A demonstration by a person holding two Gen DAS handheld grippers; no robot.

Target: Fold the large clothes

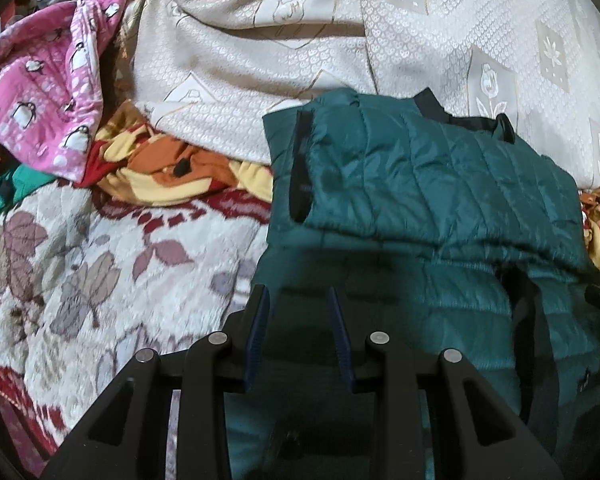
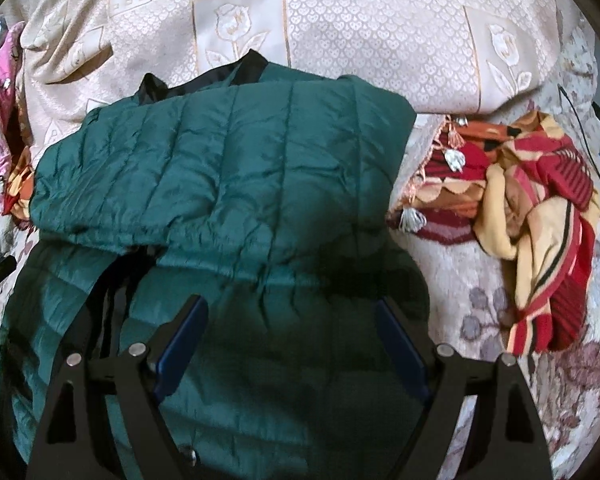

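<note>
A dark green quilted jacket with black lining lies on the bed, its upper half folded down over its lower half. In the right wrist view the same jacket fills the middle. My left gripper hovers over the jacket's lower left part; its blue pads stand partly apart and nothing is pinched between them. Over the jacket's lower middle, my right gripper has its jaws spread wide and holds nothing. Both point steeply down at the fabric.
A cream patterned bedspread lies behind the jacket. A pink penguin-print garment is piled at the far left. A red, orange and yellow cloth is bunched to the right, on a floral blanket.
</note>
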